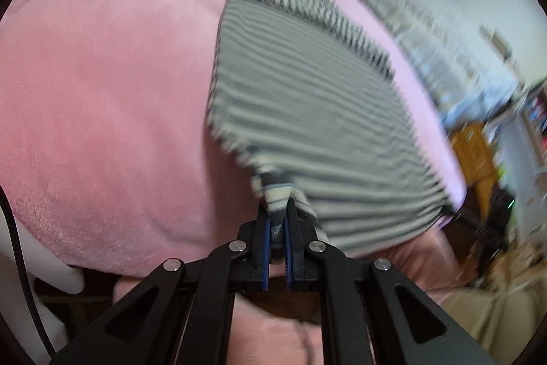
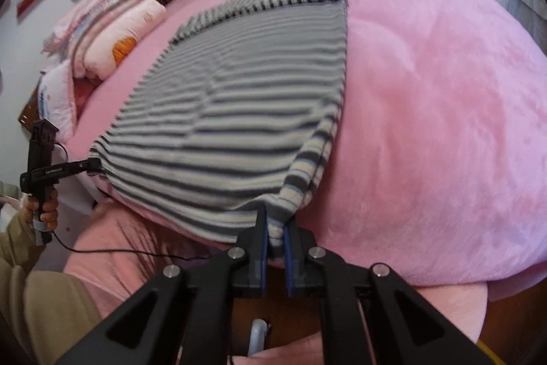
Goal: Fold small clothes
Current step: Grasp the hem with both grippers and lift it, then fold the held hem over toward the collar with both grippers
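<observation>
Garment (image 1: 307, 112) on pink bed (image 1: 102, 91), striped, near edge lifting. Left tool (image 1: 277, 221) clamps one near corner, right tool (image 2: 275, 228) clamps other. Fold only starting; far edge lies flat, carry-over remains.

One striped garment (image 2: 239, 98), one pink blanket (image 2: 427, 125), two grippers: left gripper (image 1: 277, 211), right gripper (image 2: 275, 221).

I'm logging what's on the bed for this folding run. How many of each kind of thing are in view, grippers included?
Striped garment: 1
Pink blanket: 1
Folded quilts or pillows at the head of the bed: 2, as far as I can tell
Grippers: 2, left gripper and right gripper, each shut on a near corner of the garment
Total: 6
</observation>
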Motion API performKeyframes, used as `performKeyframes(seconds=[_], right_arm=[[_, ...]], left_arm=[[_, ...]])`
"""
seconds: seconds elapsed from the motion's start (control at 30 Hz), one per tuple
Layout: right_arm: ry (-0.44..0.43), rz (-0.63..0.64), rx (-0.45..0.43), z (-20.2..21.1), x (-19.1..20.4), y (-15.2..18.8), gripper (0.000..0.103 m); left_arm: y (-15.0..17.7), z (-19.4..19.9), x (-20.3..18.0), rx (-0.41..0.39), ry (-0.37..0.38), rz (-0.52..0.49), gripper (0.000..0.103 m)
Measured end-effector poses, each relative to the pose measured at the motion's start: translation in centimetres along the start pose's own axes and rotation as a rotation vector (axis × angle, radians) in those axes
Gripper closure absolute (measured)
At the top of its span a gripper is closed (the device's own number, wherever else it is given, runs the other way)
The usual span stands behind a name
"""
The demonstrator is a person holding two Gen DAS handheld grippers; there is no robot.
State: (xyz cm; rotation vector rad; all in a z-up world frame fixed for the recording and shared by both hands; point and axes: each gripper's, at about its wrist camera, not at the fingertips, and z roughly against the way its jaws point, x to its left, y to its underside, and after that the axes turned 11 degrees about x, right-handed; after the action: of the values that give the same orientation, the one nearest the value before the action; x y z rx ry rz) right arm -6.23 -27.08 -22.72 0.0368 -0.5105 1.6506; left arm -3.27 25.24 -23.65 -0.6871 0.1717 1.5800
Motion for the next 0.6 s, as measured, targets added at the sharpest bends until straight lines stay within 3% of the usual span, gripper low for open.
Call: performKeyframes(seconds=[0.13, 0.4, 0.6], right_arm=[[-0.014, 0.007, -0.086, 2.4, 0.6, -1.5, 0.096], [-0.009, 0.053, -0.236, 6.6, 1.8, -6.4, 0.096], [-0.075, 0.025, -0.325, 9.1, 1.2, -11.0, 0.096]], left_arm=[[-1.8, 2.2, -1.8, -0.119, 0.054, 0.020, 0.099], [-7.6, 4.9, -6.7, -0.290, 0.014, 0.021, 0.099], [-11.4, 6.9, -7.1, -0.370, 0.024, 0.105, 0.099]])
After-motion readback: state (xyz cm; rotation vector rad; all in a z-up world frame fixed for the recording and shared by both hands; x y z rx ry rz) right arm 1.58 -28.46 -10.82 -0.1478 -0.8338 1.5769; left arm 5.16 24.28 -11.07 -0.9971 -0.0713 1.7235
